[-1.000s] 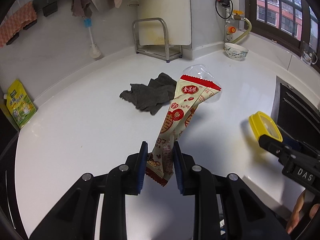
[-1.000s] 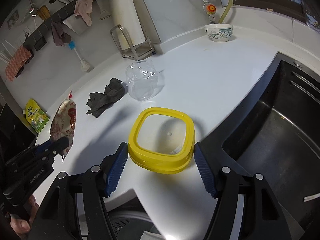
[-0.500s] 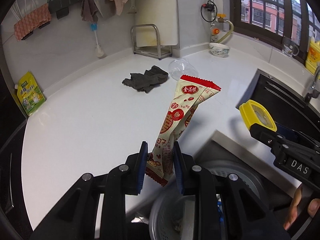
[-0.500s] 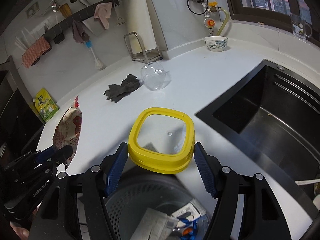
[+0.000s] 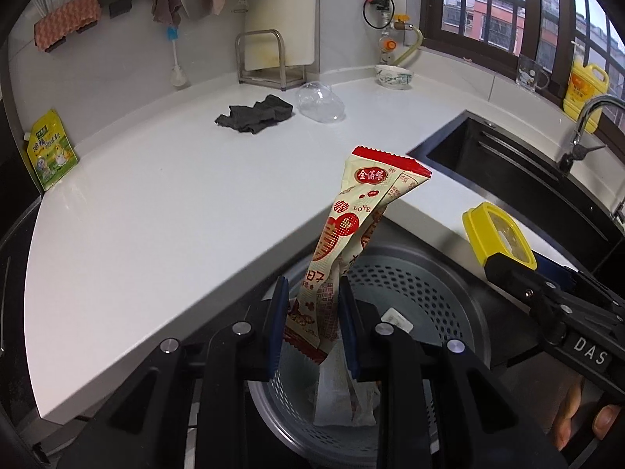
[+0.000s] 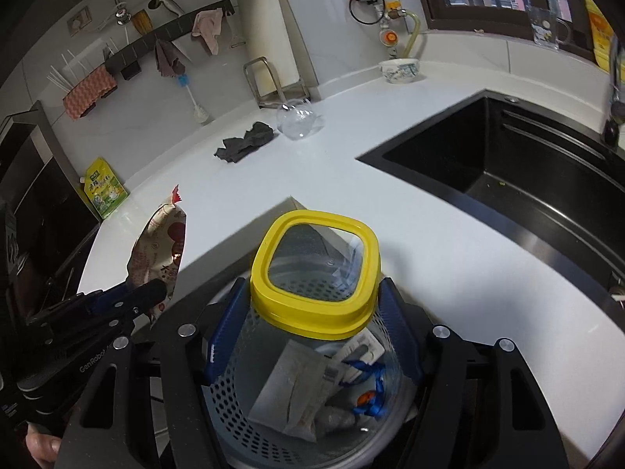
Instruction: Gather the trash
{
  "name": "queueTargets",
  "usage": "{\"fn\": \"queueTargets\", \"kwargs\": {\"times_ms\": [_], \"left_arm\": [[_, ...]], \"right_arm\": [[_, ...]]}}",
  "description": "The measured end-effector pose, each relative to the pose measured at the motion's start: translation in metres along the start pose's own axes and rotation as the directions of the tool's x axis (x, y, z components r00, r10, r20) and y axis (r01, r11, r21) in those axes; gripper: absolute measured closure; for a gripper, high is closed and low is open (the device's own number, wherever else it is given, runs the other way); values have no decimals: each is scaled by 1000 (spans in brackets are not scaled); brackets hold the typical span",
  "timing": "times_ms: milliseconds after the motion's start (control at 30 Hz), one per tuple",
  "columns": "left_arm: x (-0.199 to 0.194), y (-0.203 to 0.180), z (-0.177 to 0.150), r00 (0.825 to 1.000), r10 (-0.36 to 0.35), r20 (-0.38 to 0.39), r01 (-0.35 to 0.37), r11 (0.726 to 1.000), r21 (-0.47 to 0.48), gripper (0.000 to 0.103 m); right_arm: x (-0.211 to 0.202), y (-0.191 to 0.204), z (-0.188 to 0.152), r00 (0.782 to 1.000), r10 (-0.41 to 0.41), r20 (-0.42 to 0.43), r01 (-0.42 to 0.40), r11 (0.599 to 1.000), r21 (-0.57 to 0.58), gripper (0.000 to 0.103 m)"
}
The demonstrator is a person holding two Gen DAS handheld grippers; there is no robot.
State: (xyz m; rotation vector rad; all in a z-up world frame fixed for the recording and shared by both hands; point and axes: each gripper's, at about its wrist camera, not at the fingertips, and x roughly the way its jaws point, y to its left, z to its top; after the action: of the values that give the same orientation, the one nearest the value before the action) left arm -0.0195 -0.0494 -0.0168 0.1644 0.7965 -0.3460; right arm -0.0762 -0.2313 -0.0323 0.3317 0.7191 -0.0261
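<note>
White counter point(image 5: 164, 211) runs round the corner of this kitchen, and we hold both tongs out past its front edge, over a grey perforated bin point(image 5: 414, 293) that stands below it.

Our left gripper point(image 5: 314, 326) is nearly closed, its blue pads clamped on the lower end of a long snack wrapper point(image 5: 351, 230). The wrapper is cream with red print and a red crimped top, slightly twisted, and it rises tilted above the bin. Our right gripper point(image 6: 306, 326) stands wide, its blue pads pressed on two sides of a yellow lid point(image 6: 316, 269), a rounded square frame with a clear window, held tilted over the bin opening. Through and below it we see paper packets and a blue scrap lying in the bin.

Farther back on the counter lie a crumpled dark cloth point(image 5: 256, 115) and, just beside it, a clear plastic cup point(image 5: 318, 103) on its side. A patterned bowl point(image 5: 393, 75) sits near the window, and a green-yellow pouch point(image 5: 49, 150) leans at the counter's left end. A black sink point(image 6: 508, 164) is sunk into the counter on the right. Rags hang from a dark wall rail point(image 6: 168, 33).
</note>
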Motion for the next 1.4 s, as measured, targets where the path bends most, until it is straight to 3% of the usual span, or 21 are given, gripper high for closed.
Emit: {"fn": "queueTargets", "kwargs": {"times_ms": [433,967,1067,1133,1200,1400], "left_arm": [[35,-19,-43,991,-30,-134,37,998,47,77],[52,-10,-49,984,-4,-180,10,999,37,72],[53,-9,-48,983,-5,-183,11,1000,29,68],[52,-7,-48,984,-7,-179,11,1000,21,57],[50,-6,-47,986,-6,-166,8,1000,13,39],[49,-6,-46,987,-4,-162,6,1000,13,38]], "right_arm": [[-6,-15,-47,993,-74,-89,71,996,-47,38],[34,-4,-56,982,-37,-183,21,996,-88,38],[33,-3,-54,984,-38,-173,21,995,-96,38],[32,-4,-53,986,-41,-163,26,995,-96,37],[32,-6,-52,986,-40,-164,25,996,-90,32],[30,-9,-50,987,-33,-159,21,997,-80,31]]}}
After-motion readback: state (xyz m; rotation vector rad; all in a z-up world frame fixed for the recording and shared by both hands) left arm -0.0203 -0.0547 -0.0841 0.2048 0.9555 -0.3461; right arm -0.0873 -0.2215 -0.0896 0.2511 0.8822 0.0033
